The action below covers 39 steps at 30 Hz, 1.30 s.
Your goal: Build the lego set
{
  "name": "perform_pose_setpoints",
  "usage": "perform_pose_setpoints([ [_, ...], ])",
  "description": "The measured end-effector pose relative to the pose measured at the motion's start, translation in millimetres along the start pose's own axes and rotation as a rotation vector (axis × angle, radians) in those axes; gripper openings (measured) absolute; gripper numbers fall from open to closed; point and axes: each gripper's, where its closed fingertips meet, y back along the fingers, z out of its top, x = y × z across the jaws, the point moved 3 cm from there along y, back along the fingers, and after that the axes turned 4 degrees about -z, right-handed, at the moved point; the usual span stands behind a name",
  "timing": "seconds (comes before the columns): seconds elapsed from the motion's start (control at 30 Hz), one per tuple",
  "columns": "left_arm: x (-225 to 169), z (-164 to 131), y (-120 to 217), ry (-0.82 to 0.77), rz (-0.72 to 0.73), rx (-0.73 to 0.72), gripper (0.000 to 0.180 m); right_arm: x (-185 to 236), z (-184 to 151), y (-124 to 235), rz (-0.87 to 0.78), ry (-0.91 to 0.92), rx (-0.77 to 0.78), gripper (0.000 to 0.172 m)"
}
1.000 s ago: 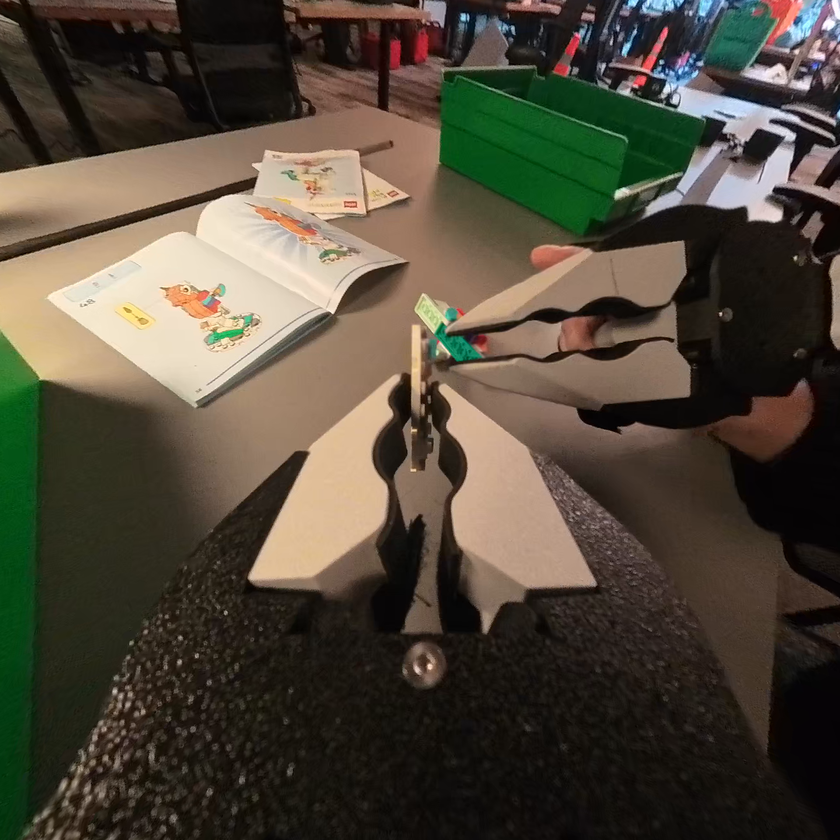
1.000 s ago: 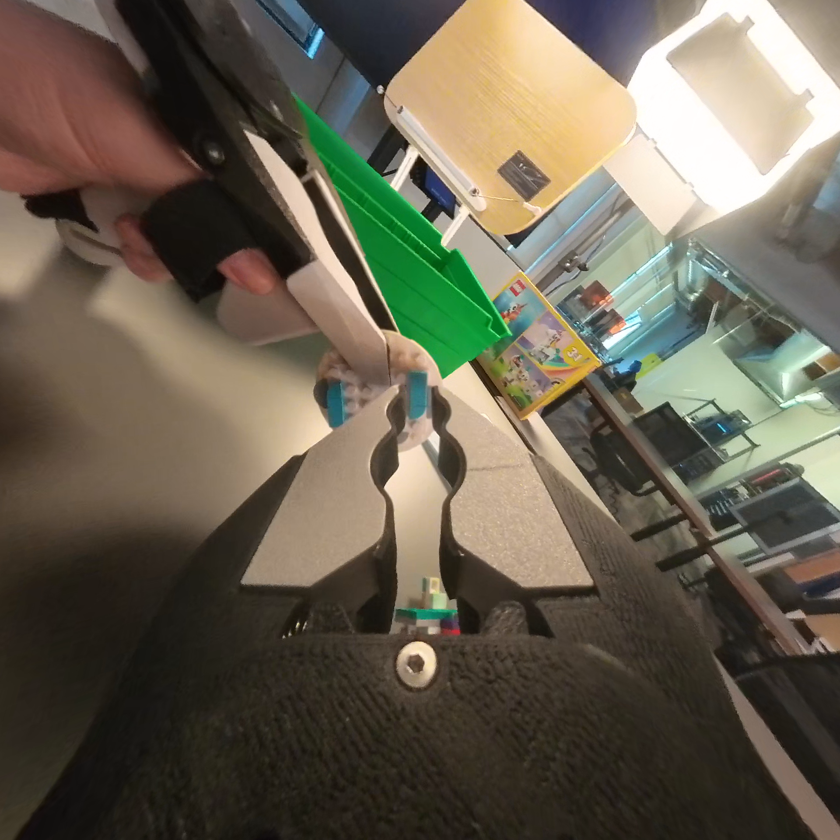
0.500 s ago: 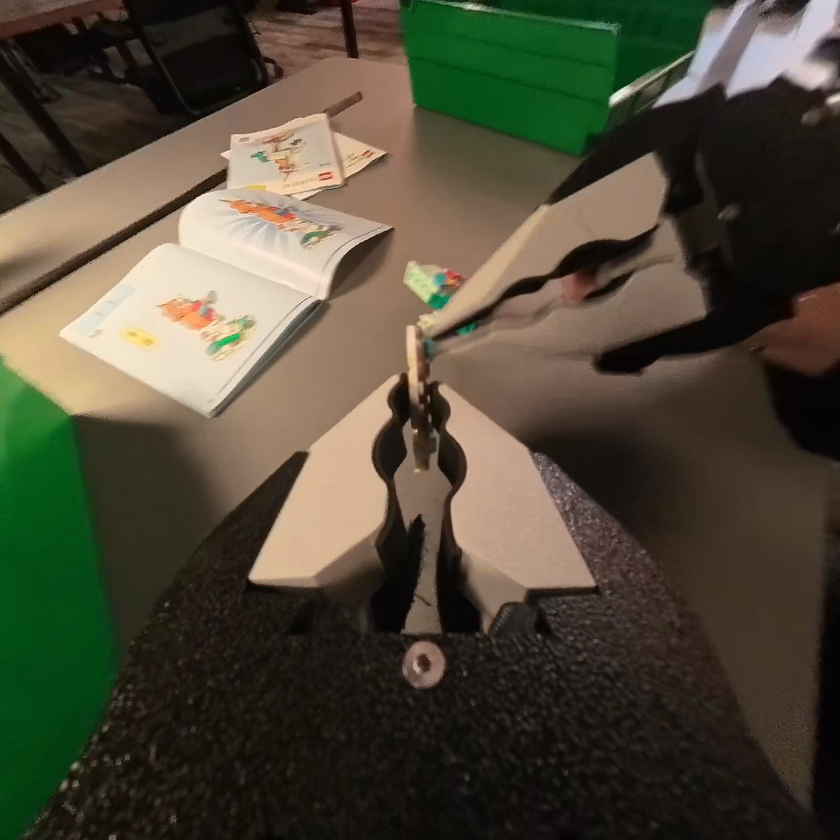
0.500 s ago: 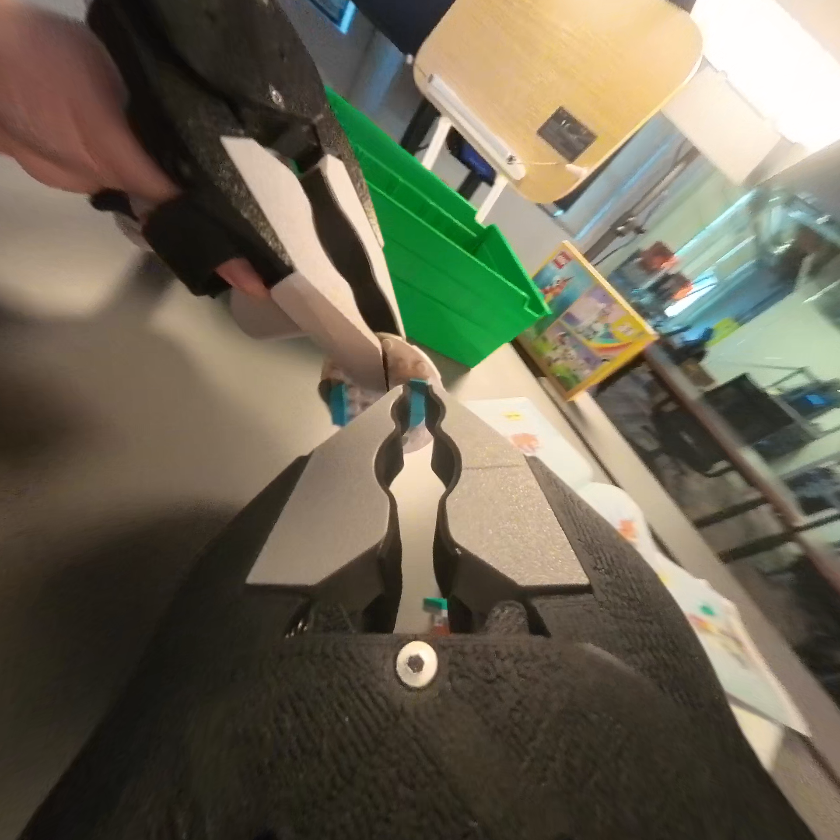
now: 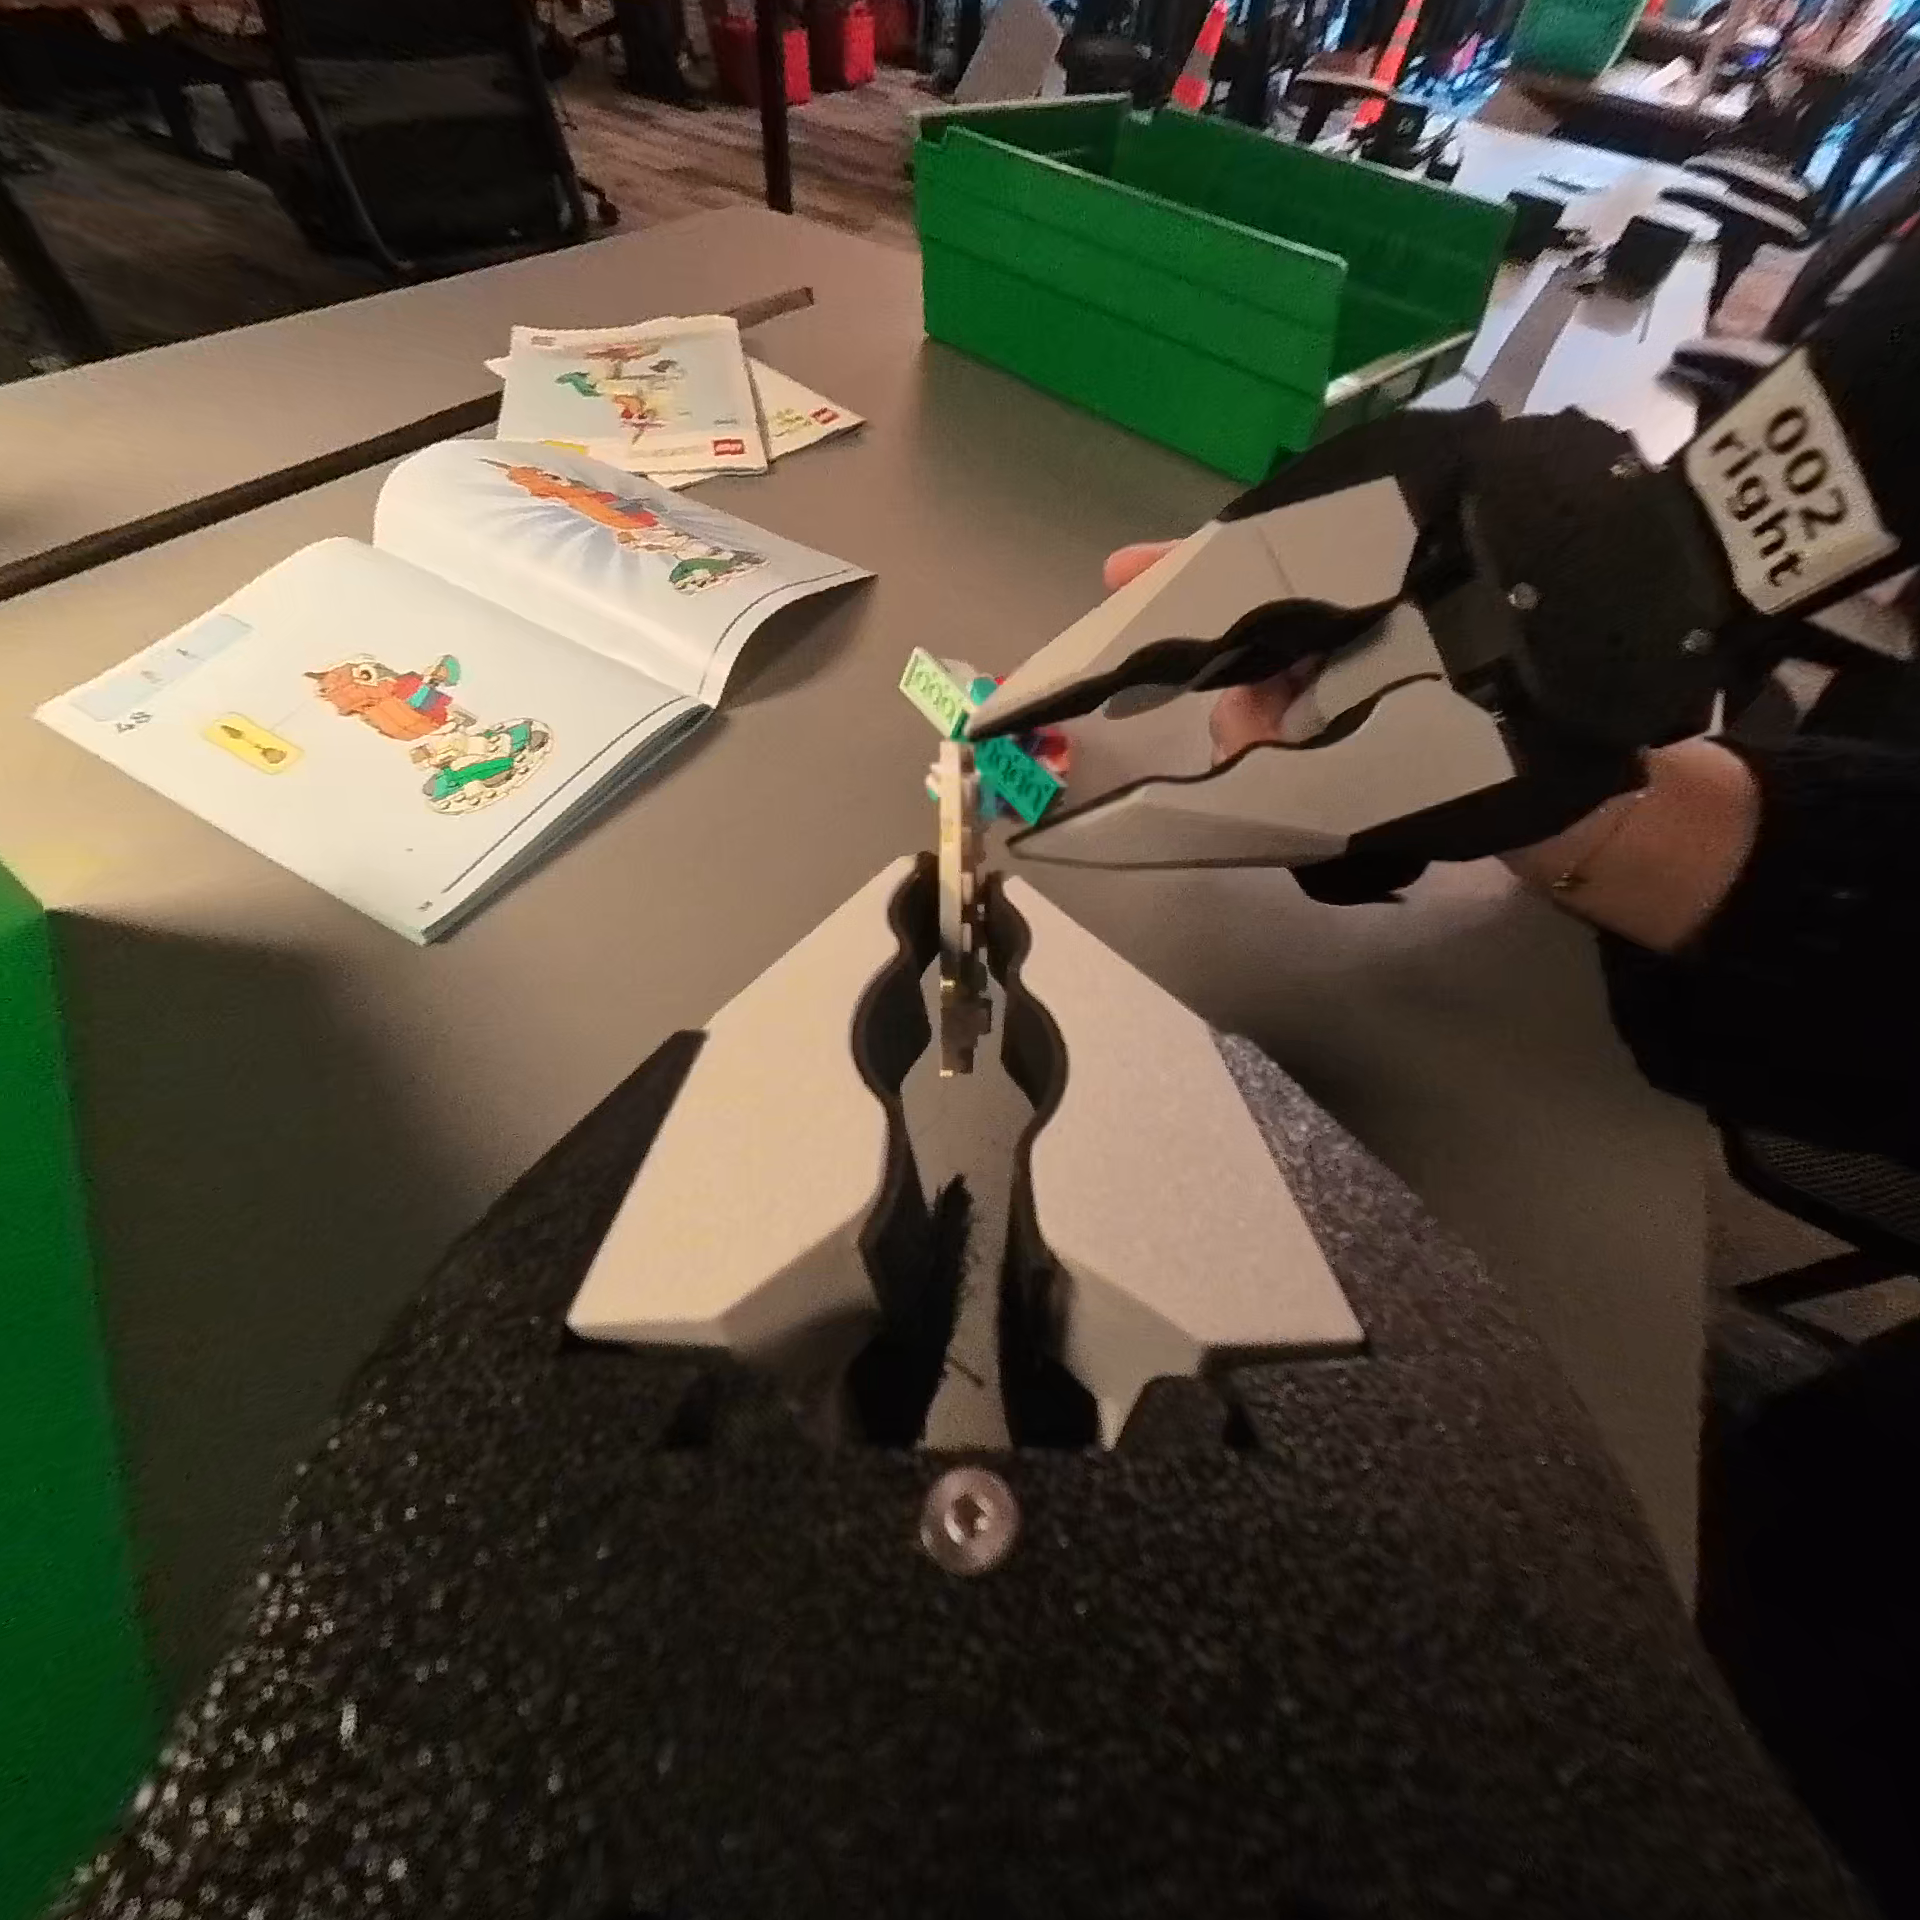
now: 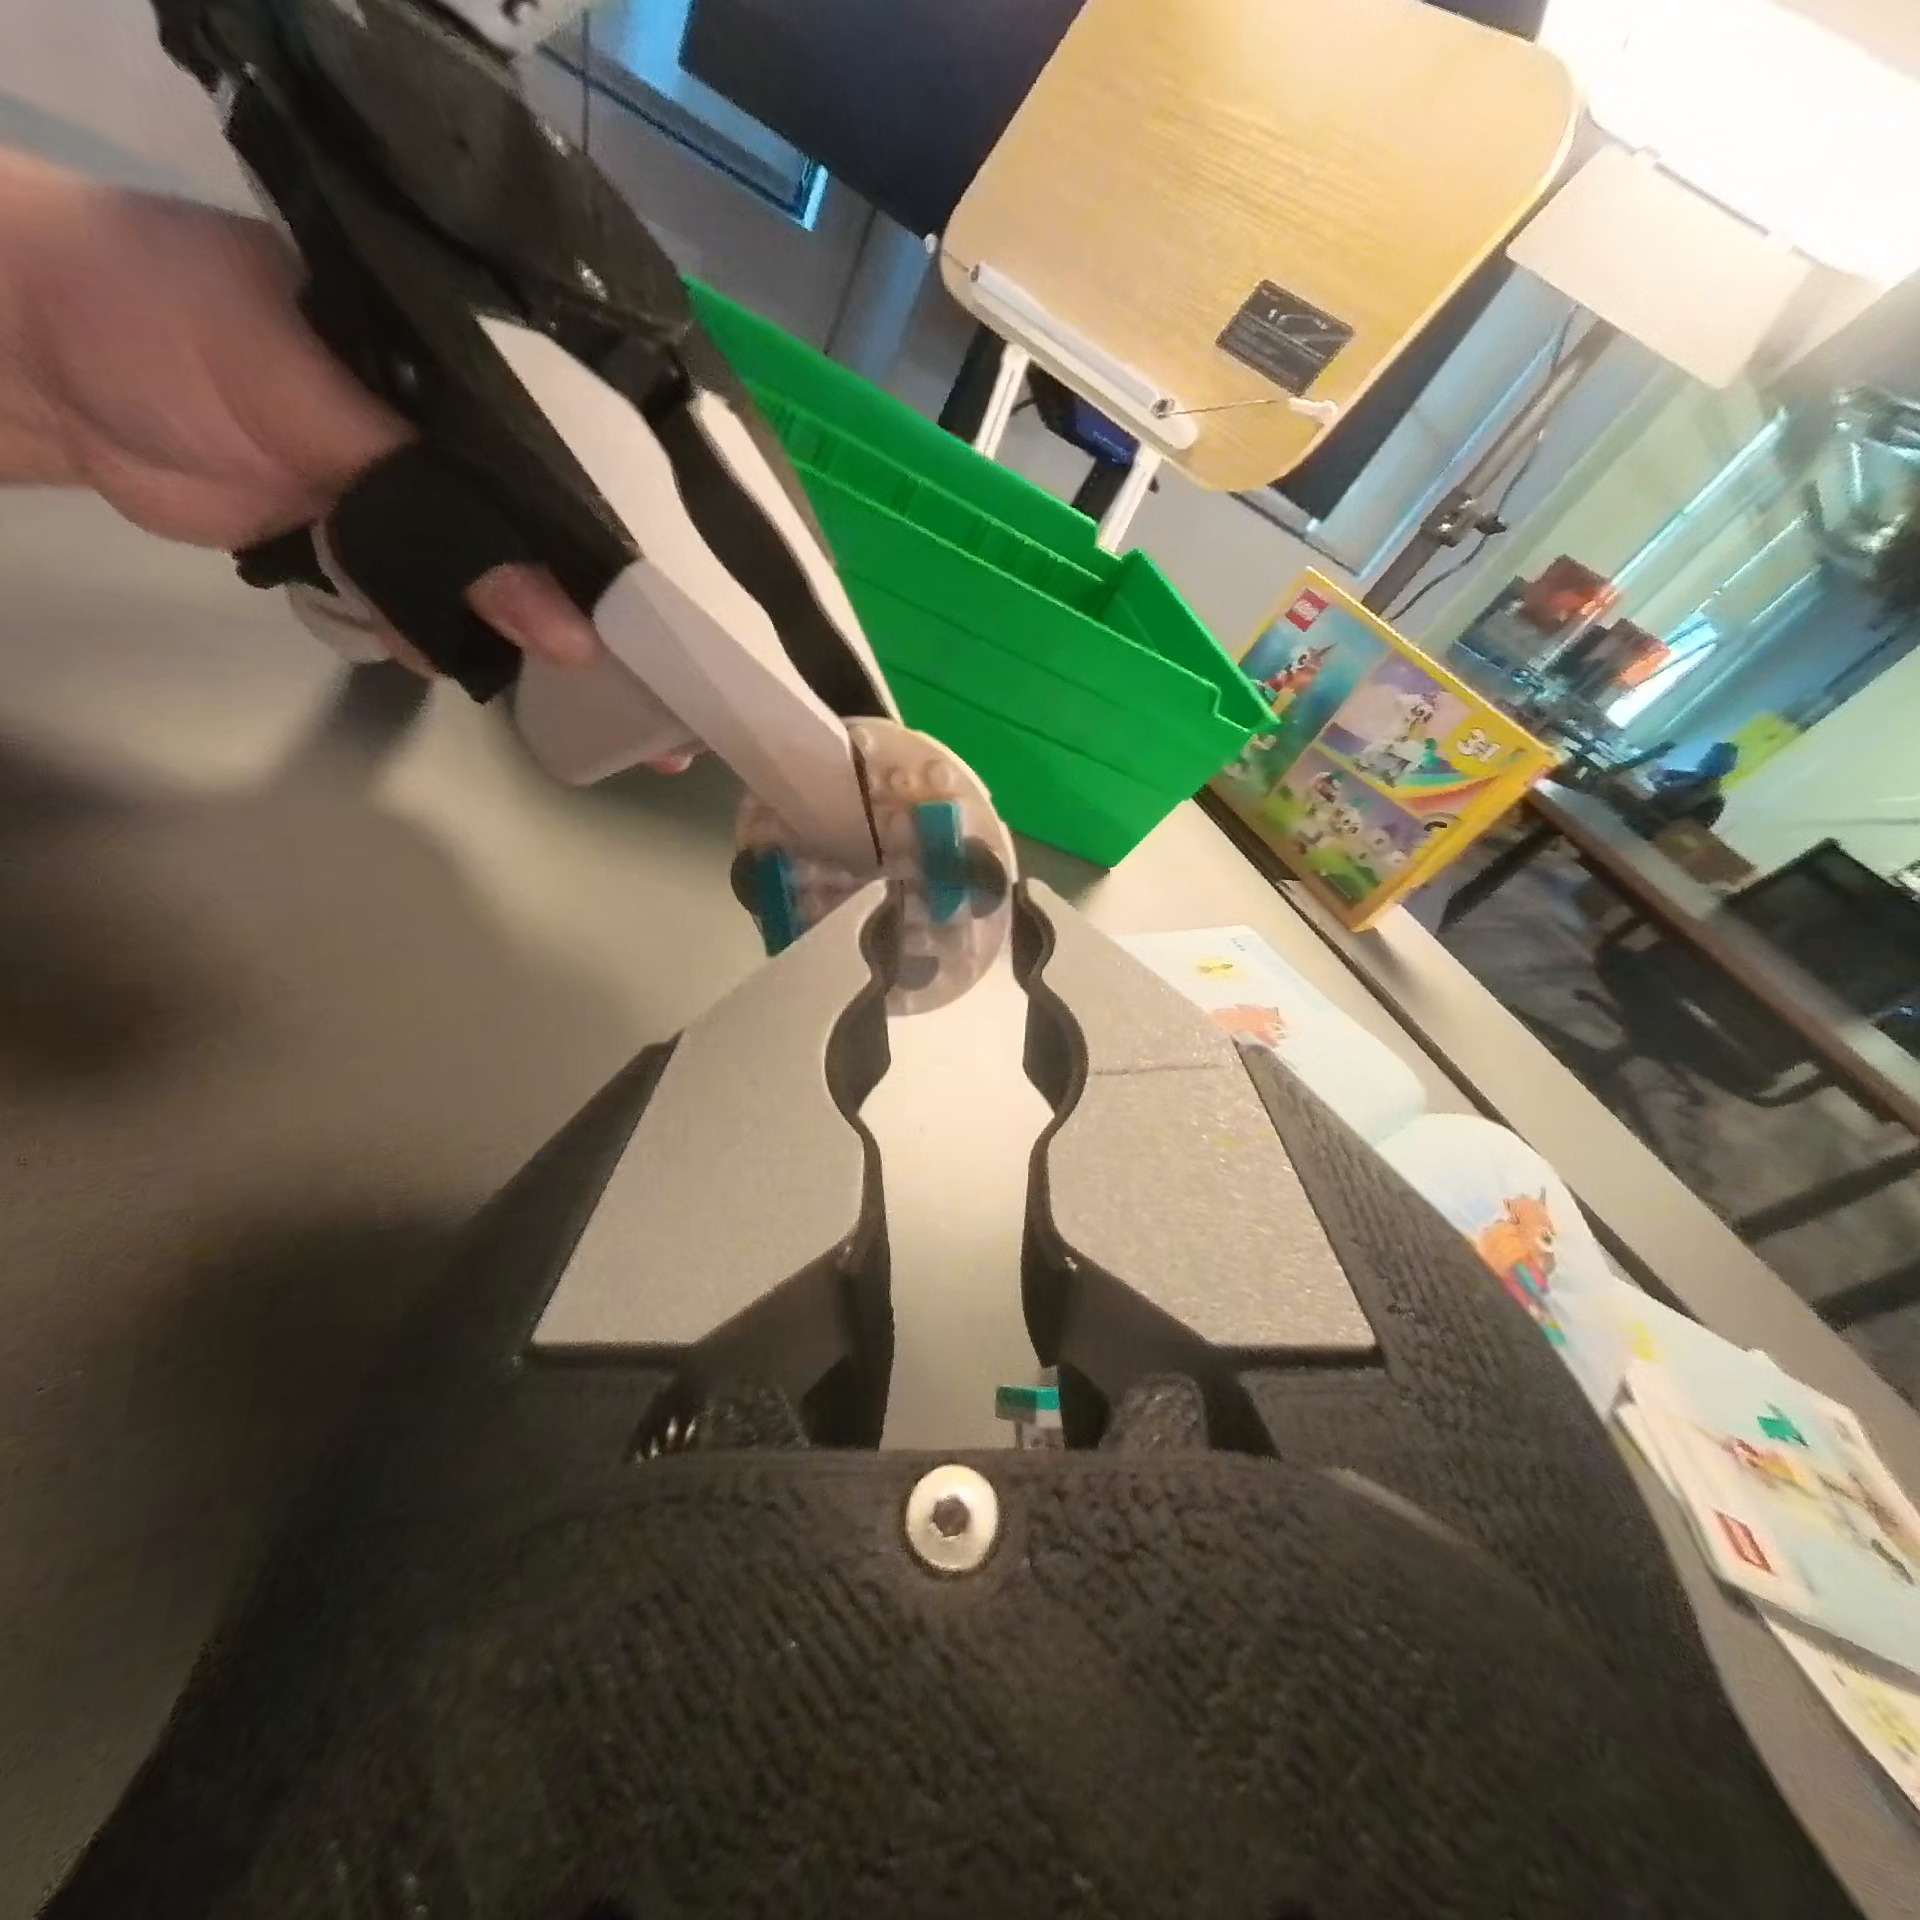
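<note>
Above the middle of the grey tabletop, your left gripper pinches a thin, round tan toy-brick plate on edge, teal pieces studded to its face. Your right gripper stands parted beside it — gripping nothing. Light, stiff plastic, likely slippery; press-fit parts may pop off, so hold the rim. An open instruction booklet lies toward the left edge.

Two grippers in play, the left gripper and the right gripper, and one round tan plate carrying two teal bricks. Two green bins sit at the tabletop's edges, one far and one near left. One open booklet, two closed booklets beyond it, one yellow box.
</note>
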Motion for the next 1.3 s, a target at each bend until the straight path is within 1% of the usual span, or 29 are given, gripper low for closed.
perform_pose_setpoints([
  [0.03,-0.6,0.9,0.6,0.004,-0.013,-0.008,0.004,-1.8,0.1,1.0,-0.005,-0.004,-0.005,0.017],
  [0.1,-3.1,1.3,0.9,-0.01,-0.036,-0.011,0.004,-1.5,1.2,2.2,-0.002,0.002,-0.015,0.012],
  [0.17,-3.3,0.8,1.2,-0.058,-0.033,-0.006,0.004,0.1,1.7,2.1,0.016,-0.017,-0.018,0.013],
  [0.23,-4.2,2.2,2.9,-0.117,-0.036,-0.016,0.004,-0.3,4.5,3.6,0.041,-0.07,-0.045,0.015],
  [0.3,-5.3,5.1,4.9,-0.132,-0.054,-0.033,0.004,-1.3,8.3,5.6,0.08,-0.158,-0.083,0.019],
  [0.37,-8.7,11.9,8.1,-0.066,-0.123,-0.09,0.004,-4.9,10.5,7.0,0.117,-0.272,-0.108,0.023],
  [0.43,-16.7,23.4,14.0,0.041,-0.244,-0.184,0.004,-5.7,11.7,8.5,0.194,-0.405,-0.126,0.029],
  [0.53,-32.8,36.1,23.8,0.08,-0.391,-0.277,0.004,-2.0,29.3,20.4,0.421,-0.658,-0.258,0.022],
  [0.57,-38.7,39.1,25.9,0.086,-0.43,-0.293,0.004,-1.0,35.4,25.7,0.496,-0.715,-0.302,0.02],
  [0.63,-46.2,41.1,26.1,0.089,-0.471,-0.288,0.004,-0.4,44.7,33.8,0.564,-0.751,-0.377,0.015],
  [0.7,-49.5,41.0,24.6,0.085,-0.482,-0.28,0.004,1.7,47.0,35.5,0.593,-0.766,-0.387,0.007],
  [0.73,-48.7,42.3,24.4,0.093,-0.476,-0.291,0.004,0.8,47.6,35.0,0.592,-0.777,-0.39,0.006],
  [0.8,-40.0,43.8,21.2,0.101,-0.388,-0.309,0.008,-4.3,44.4,30.6,0.534,-0.788,-0.38,0.005],
  [0.83,-33.6,43.8,19.3,0.074,-0.309,-0.317,0.016,-7.7,41.0,27.6,0.49,-0.792,-0.366,0.005],
  [0.9,-20.9,41.8,16.9,-0.025,-0.121,-0.312,0.033,-16.7,34.3,23.0,0.376,-0.778,-0.349,0.005],
  [0.93,-13.3,39.5,16.0,-0.073,-0.009,-0.299,0.033,-21.7,31.9,21.7,0.315,-0.769,-0.35,0.005],
  [0.97,-8.2,37.4,15.4,-0.115,0.082,-0.287,0.037,-26.7,29.9,20.6,0.262,-0.776,-0.355,0.006],
  [1.0,-6.8,35.6,14.4,-0.152,0.138,-0.278,0.04,-30.3,29.0,20.2,0.229,-0.792,-0.363,0.005],
  [1.03,-5.7,34.0,12.8,-0.178,0.185,-0.267,0.044,-33.4,28.5,20.1,0.2,-0.808,-0.374,0.005],
  [1.07,-4.5,32.5,11.1,-0.216,0.234,-0.249,0.052,-35.9,27.4,19.6,0.169,-0.821,-0.379,0.005],
  [1.1,-3.4,31.3,9.4,-0.279,0.288,-0.229,0.057,-37.3,25.8,18.5,0.142,-0.831,-0.374,0.005],
  [1.17,-4.7,31.3,5.5,-0.411,0.37,-0.204,0.06,-38.3,23.3,16.1,0.094,-0.848,-0.368,0.005],
  [1.23,-8.6,33.0,0.3,-0.505,0.413,-0.196,0.055,-35.8,22.4,13.4,0.076,-0.86,-0.359,0.005],
  [1.3,-7.4,31.7,-6.2,-0.553,0.45,-0.159,0.053,-32.3,21.6,10.3,0.065,-0.857,-0.342,0.005],
])
